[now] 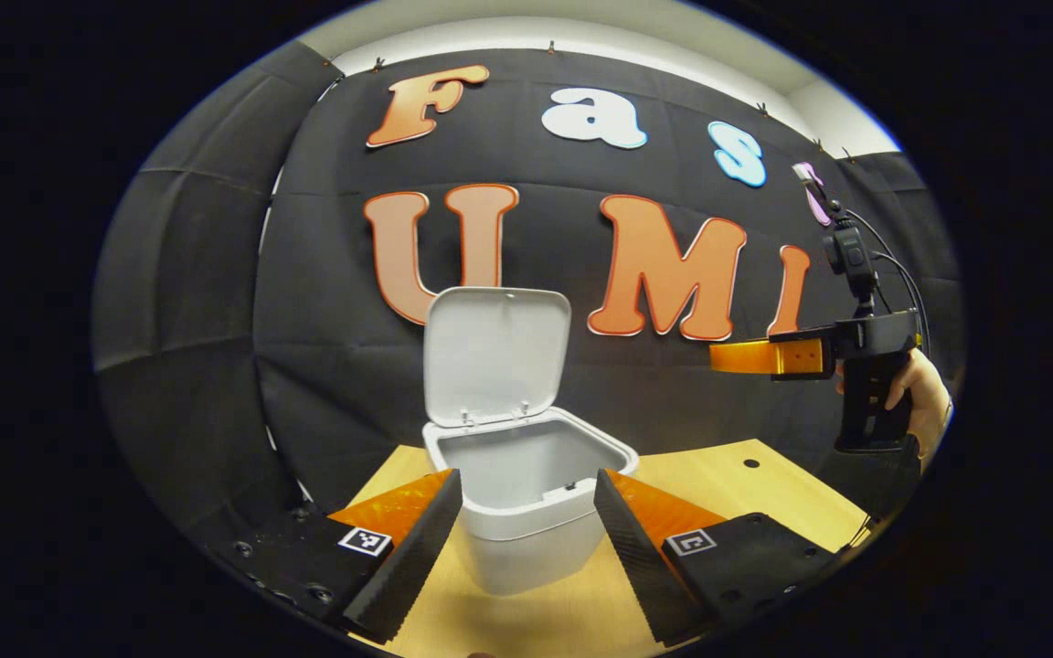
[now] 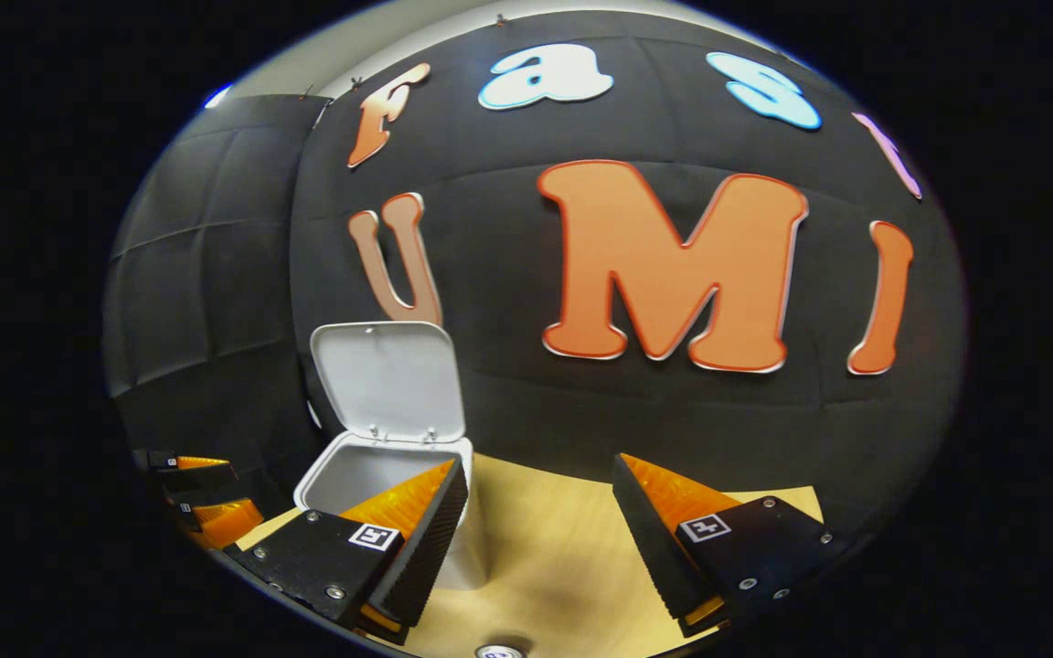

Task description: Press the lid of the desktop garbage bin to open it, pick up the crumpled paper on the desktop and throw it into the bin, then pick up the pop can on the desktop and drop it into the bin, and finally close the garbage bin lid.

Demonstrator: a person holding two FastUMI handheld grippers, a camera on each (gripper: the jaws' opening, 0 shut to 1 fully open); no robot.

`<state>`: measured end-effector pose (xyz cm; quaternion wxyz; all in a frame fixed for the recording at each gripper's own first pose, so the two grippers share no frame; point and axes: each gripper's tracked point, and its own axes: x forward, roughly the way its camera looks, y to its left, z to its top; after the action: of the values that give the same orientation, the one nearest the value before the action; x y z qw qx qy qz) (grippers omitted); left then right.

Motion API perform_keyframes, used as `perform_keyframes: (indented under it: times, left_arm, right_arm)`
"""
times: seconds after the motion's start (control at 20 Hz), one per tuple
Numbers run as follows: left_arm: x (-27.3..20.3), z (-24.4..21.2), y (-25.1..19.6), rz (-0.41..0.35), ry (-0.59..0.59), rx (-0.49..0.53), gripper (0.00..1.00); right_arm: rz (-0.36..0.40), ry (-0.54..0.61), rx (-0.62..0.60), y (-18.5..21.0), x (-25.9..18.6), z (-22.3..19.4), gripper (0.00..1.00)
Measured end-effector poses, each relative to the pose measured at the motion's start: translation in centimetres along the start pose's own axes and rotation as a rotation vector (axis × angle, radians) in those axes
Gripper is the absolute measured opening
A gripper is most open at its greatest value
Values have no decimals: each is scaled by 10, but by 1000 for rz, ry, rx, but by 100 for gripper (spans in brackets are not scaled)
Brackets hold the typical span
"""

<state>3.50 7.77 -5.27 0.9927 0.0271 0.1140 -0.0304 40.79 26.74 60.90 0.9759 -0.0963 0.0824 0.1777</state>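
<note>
Now, step: the lid stands open; no paper or can visible, so closing looks next.
Bin: small white plastic garbage bin on the pale wooden desktop, between the left gripper fingers, untouched.
Lid: white hinged lid upright, long axis vertical, underside facing the camera.
Advice: push the lid's top edge forward and down until it latches.
Grippers: left gripper jaws apart, empty; right gripper jaws apart, empty, beside the bin.

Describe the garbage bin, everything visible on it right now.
The garbage bin is a small white box with rounded corners, plastic by the look. Its lid is hinged at the rear edge and stands upright, fully open, inner face toward the left gripper view. A small latch tab sits on the front rim. The inside looks empty as far as can be seen. It stands upright on the light wooden desktop, in front of the booth wall. The left hand-held gripper frames it, open; contact cannot be told.
</note>
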Motion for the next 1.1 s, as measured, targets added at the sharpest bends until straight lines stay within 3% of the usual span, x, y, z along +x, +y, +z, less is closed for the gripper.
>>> perform_keyframes:
  times: [0.2, 0.25, 0.3, 0.5, 0.7, 0.9, 1.1]
  left_arm:
    - [16, -12, -41, -74, 17, -1, 93]
    - [18, -14, -52, -94, 15, -4, 93]
    - [21, -18, -60, -112, 17, -5, 93]
    - [31, -41, -97, -198, 51, -37, 93]
    - [34, -77, -138, -322, 103, -73, 93]
    - [31, -126, -192, -478, 169, -11, 93]
    - [34, -191, -217, -525, 301, 77, 93]
  right_arm:
    - [-123, -13, 46, -58, -37, -23, 95]
    - [-149, -28, 56, -69, -48, -27, 100]
    - [-175, -42, 65, -78, -58, -31, 96]
    - [-282, -78, 72, -117, -92, -55, 95]
    - [-330, -47, 102, -140, -115, -80, 95]
    - [-366, -15, 136, -158, -130, -99, 95]
    - [-400, 5, 153, -173, -142, -111, 95]
